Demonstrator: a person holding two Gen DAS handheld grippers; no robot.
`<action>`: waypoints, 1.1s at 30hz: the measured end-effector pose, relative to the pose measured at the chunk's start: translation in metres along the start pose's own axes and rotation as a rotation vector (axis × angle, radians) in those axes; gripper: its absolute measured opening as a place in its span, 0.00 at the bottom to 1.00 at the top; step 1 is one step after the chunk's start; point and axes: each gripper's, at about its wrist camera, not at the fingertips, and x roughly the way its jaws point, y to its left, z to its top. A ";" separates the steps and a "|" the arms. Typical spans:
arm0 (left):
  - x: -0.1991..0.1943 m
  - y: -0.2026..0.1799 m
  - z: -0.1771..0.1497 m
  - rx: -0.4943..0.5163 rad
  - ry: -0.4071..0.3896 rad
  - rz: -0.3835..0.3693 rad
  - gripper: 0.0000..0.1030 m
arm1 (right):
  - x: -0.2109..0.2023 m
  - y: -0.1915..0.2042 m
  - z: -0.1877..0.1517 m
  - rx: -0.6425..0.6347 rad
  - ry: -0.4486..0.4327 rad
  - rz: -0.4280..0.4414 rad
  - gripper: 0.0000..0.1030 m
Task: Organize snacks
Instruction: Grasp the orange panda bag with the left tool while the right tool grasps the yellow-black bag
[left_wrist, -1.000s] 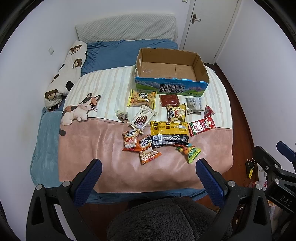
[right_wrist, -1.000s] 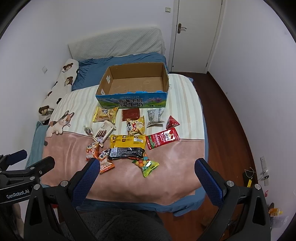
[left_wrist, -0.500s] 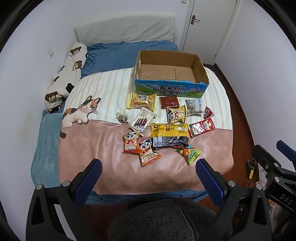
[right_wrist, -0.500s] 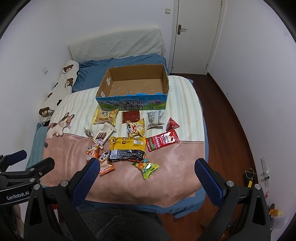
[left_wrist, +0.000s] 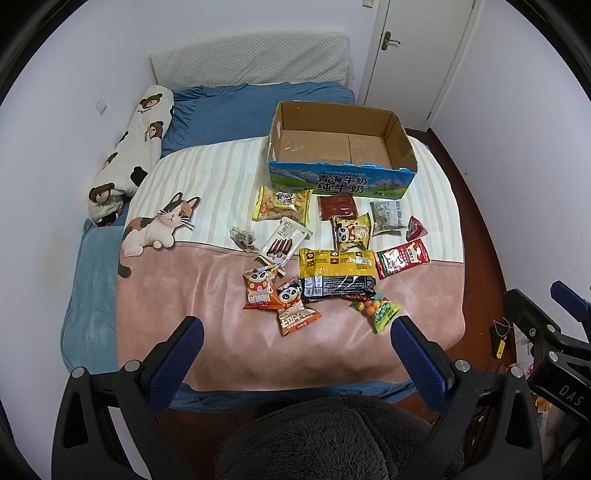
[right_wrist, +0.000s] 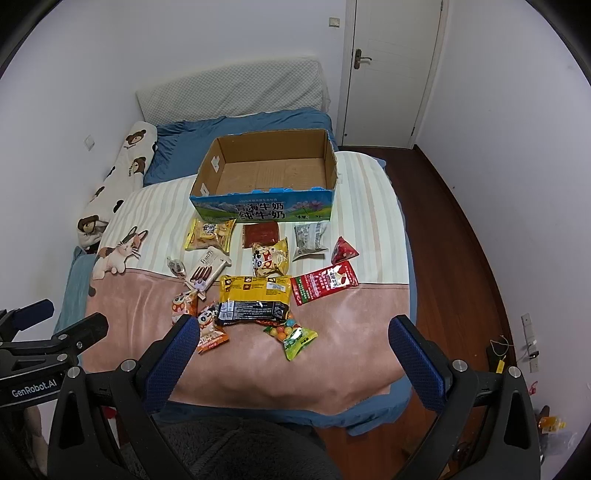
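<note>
While both the left gripper (left_wrist: 293, 341) and the right gripper (right_wrist: 293, 339) hang released and empty above the bed's (left_wrist: 155, 314) foot, the snacks lie scattered just in front of the bare cardboard box (left_wrist: 341, 184). Overlap is the risk: the big yellow-and-black bag (left_wrist: 338, 275) covers part of the candy packet (left_wrist: 376, 310), so one pinch could drag both, and slick wrappers may slip on soft bedding. Readable print: "青海牛奶 纯牛奶" on the box, "Franzzi" on the biscuit pack (left_wrist: 284, 242).
</note>
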 end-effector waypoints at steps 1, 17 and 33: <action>0.001 -0.001 0.002 -0.001 0.000 0.000 1.00 | 0.001 0.000 0.001 0.001 0.000 0.001 1.00; 0.083 0.026 0.017 -0.090 0.026 0.105 1.00 | 0.089 -0.013 0.008 0.081 0.126 0.071 1.00; 0.247 0.072 -0.018 -0.231 0.281 0.194 1.00 | 0.345 0.110 -0.007 -0.797 0.484 0.155 1.00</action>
